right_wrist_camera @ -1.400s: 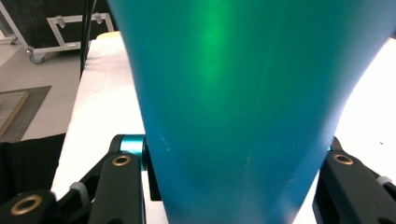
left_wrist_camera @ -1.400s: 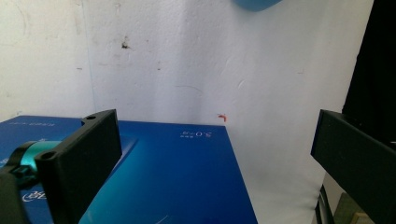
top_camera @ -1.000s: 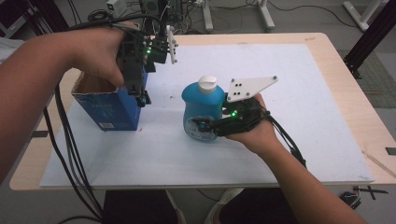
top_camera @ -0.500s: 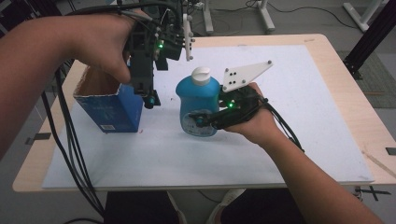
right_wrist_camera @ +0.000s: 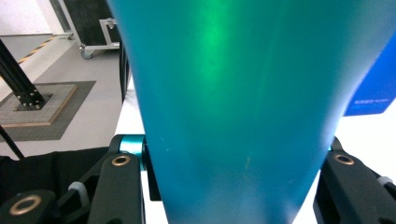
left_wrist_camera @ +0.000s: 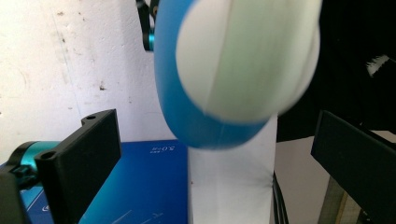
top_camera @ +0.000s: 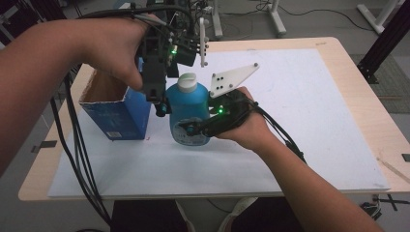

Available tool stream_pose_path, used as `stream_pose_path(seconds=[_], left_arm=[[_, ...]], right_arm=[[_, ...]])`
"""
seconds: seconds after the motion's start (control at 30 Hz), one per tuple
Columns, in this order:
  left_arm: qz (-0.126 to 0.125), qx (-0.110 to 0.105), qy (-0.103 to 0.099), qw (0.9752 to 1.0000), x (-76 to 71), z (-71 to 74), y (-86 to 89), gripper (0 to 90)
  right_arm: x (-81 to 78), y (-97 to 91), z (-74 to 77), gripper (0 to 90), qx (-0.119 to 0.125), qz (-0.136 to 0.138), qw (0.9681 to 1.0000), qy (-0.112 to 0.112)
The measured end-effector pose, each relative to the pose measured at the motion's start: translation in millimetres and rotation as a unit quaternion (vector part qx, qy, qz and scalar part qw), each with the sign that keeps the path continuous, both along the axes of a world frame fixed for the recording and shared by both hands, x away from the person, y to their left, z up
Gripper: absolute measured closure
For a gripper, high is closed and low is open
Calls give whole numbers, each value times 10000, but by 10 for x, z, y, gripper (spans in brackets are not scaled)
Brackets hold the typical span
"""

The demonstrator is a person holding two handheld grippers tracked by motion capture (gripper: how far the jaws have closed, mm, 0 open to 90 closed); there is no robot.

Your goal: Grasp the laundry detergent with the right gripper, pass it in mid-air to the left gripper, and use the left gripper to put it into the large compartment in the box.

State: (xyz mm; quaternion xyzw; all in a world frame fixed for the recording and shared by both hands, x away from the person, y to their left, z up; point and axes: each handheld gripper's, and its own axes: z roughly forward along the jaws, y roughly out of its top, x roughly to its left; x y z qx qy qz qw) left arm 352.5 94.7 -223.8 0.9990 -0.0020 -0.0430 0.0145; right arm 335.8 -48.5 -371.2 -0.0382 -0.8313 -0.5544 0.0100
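Observation:
A blue bottle (top_camera: 186, 113) with a white cap (top_camera: 187, 82) stands upright on the white sheet, right beside an open blue box (top_camera: 116, 108). My right gripper (top_camera: 192, 129) comes in from the right and is shut on the bottle's lower body; in the right gripper view the bottle (right_wrist_camera: 233, 107) sits tight between both jaws. My left gripper (top_camera: 164, 99) hangs over the bottle and points down. In the left gripper view the blurred cap (left_wrist_camera: 247, 56) lies just ahead of the wide-open jaws of the left gripper (left_wrist_camera: 219, 163), untouched.
The white sheet (top_camera: 300, 125) covers most of the wooden table (top_camera: 358, 87). Black cables (top_camera: 80, 159) trail off the left edge. Black stand legs (top_camera: 387, 38) rise beyond the table's far right corner.
The right gripper has carried the bottle leftward, up against the box. The left gripper has risen and swung right, from above the box to over the bottle's cap.

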Motion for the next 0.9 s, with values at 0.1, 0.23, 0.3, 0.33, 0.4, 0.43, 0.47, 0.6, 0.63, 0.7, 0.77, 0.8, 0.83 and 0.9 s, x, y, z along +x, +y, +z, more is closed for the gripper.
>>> stream_pose_path(seconds=[0.1, 0.23, 0.3, 0.33, 0.4, 0.43, 0.47, 0.6, 0.63, 0.7, 0.77, 0.8, 0.83, 0.9], left_arm=[[9, 18, 27, 10000, 0, -3, -4, 17], [22, 49, 74, 10000, -1, -26, -20, 17], [29, 50, 74, 10000, -2, -41, -25, 17], [8, 62, 90, 9999, 0, -52, -29, 17], [-6, 61, 97, 9999, -2, -67, -32, 17], [-7, 64, 83, 9999, -4, -75, -33, 17], [-16, 60, 87, 9999, -3, -85, -32, 17], [-1, 49, 81, 10000, -7, -122, -31, 17], [-1, 49, 81, 10000, -7, -122, -31, 17], [23, 53, 53, 10000, -11, -144, -26, 17], [11, 80, 35, 10000, -9, -145, -27, 17], [27, 103, 32, 9999, -12, -156, -24, 17], [25, 122, 24, 9999, -11, -161, -25, 17], [37, 128, 32, 9999, -12, -171, -24, 17]], right_arm=[[4, 59, -3, 475, -1, 45, 10000, 6], [13, 171, -5, 475, 50, 98, 9999, 41], [17, 190, -3, 475, 62, 123, 9999, 38], [20, 219, 3, 475, 66, 143, 9999, 47], [22, 244, 10, 475, 64, 140, 9999, 51], [24, 251, 13, 475, 60, 144, 9999, 51], [27, 258, 15, 475, 72, 144, 9999, 56], [32, 278, 26, 475, 48, 136, 9999, 75], [32, 278, 26, 475, 48, 136, 9999, 75], [32, 296, 30, 475, 42, 137, 9999, 25], [18, 297, 34, 476, 62, 164, 9998, 94], [15, 299, 35, 475, 57, 168, 9998, 104], [13, 301, 35, 475, 69, 168, 9998, 115], [10, 302, 35, 475, 75, 163, 9998, 122]])
